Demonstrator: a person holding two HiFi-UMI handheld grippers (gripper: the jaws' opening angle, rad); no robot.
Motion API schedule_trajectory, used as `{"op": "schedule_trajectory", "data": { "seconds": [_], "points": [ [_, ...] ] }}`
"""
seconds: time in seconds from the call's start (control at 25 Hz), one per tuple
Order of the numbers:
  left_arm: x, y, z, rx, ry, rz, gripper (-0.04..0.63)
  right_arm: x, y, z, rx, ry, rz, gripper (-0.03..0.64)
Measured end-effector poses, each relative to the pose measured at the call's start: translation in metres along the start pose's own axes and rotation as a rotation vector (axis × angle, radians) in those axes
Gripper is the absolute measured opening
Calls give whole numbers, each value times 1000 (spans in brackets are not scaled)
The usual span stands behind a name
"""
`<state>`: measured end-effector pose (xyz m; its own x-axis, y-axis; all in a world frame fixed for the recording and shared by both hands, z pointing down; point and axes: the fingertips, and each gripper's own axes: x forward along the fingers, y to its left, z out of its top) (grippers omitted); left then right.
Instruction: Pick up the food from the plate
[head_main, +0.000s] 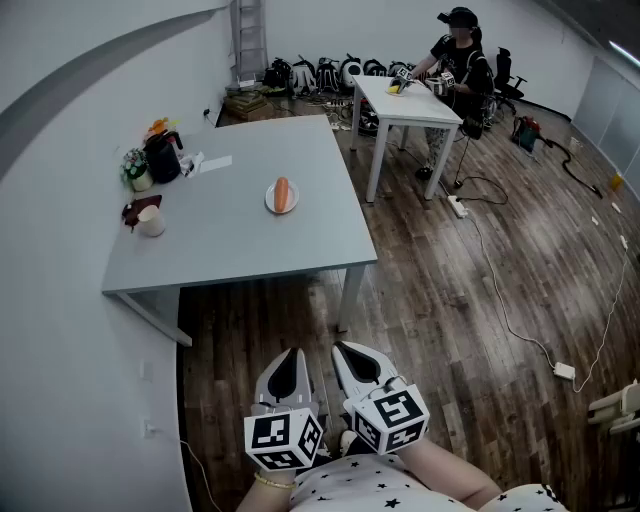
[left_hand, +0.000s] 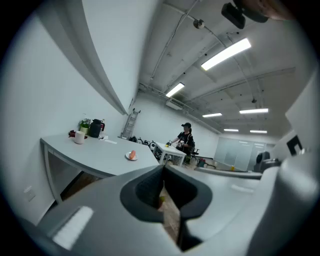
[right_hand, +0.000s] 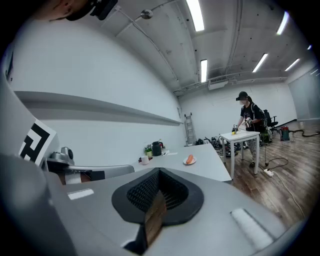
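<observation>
Mug (head_main: 151, 221), kettle (head_main: 163, 157) well left of plate (head_main: 272, 205)

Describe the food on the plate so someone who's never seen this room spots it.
Find the big grey table along the white wall. Near its middle, apart from the cup and black jug, sits a small white plate. The food is the orange, sausage-shaped piece on it.

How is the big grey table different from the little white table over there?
The grey table is much bigger than the white table. The grey table sits against the wall; the white table stands out in the room. The grey table holds a plate with food and a cup; at the white table a person is working. Both stand on the wooden floor.
</observation>
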<state>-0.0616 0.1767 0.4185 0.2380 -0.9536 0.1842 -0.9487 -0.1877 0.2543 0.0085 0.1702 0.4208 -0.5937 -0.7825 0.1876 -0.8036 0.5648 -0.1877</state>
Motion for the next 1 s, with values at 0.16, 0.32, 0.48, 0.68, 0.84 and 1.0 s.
{"op": "schedule_trajectory", "data": {
  "seconds": [0.16, 0.32, 0.48, 0.68, 0.84, 1.0],
  "points": [
    [-2, 2, 1, 6, 2, -3, 8, 1, 3, 1, -2, 1, -2, -2],
    [-2, 16, 0, 10, 11, 4, 8, 9, 8, 1, 6, -1, -7, -2],
    [0, 34, -3, 10, 35, 10, 8, 18, 16, -1, 5, 1, -20, -2],
    [12, 51, -8, -2, 63, 2, 8, 35, 16, -10, 24, 27, -34, -2],
    [39, 60, -11, -14, 85, -3, 8, 60, 3, -10, 28, 38, -31, -2],
    [82, 77, -8, -23, 84, 19, 8, 100, -23, -1, 19, 31, -25, -2]
  ]
}}
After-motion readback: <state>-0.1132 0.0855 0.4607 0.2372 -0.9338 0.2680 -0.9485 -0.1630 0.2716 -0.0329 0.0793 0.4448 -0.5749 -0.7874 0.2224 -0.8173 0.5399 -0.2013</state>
